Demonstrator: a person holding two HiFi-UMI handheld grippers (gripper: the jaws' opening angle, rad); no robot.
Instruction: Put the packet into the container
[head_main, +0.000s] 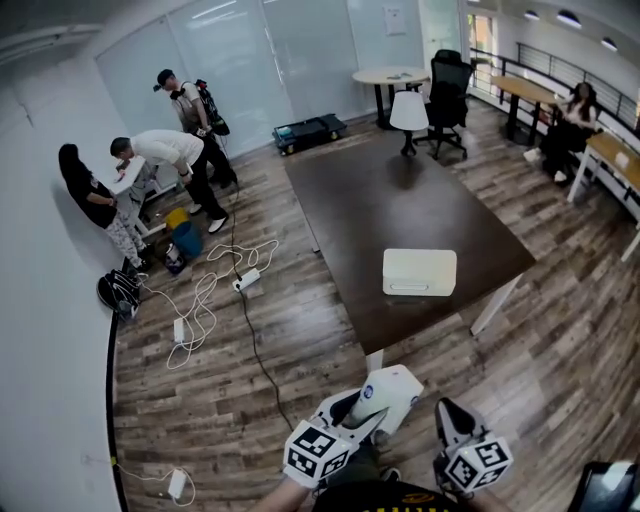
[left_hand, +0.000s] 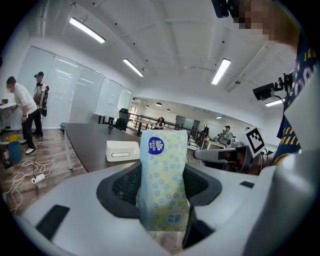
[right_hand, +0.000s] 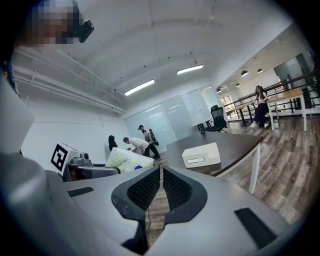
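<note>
The step in hand is the carry. The left gripper (head_main: 378, 408) has its fingers clamped on the pale yellow-and-blue patterned soft tissue packet with a round blue logo (left_hand: 162, 175). The packet stands upright between them, its top poking out past the fingertips. It is held low and close to the person's body, over the wooden floor, well apart from the white rectangular plastic container (head_main: 419, 271). That container sits alone near the close edge of the dark brown counter (head_main: 380, 210). The right gripper (right_hand: 161, 182) hangs beside the left one with its fingers drawn nearly together, only a thin slit between them and nothing in it. From above, the container shows a flat, closed-looking top and a narrow slot in its near side. Nothing of its inside can be seen, so whether it is empty cannot be told. The next move probably calls for stepping up to the counter and bringing the packet over the container. If that top is a lid, the free right gripper would likely have to lift it before the packet can go in.
</note>
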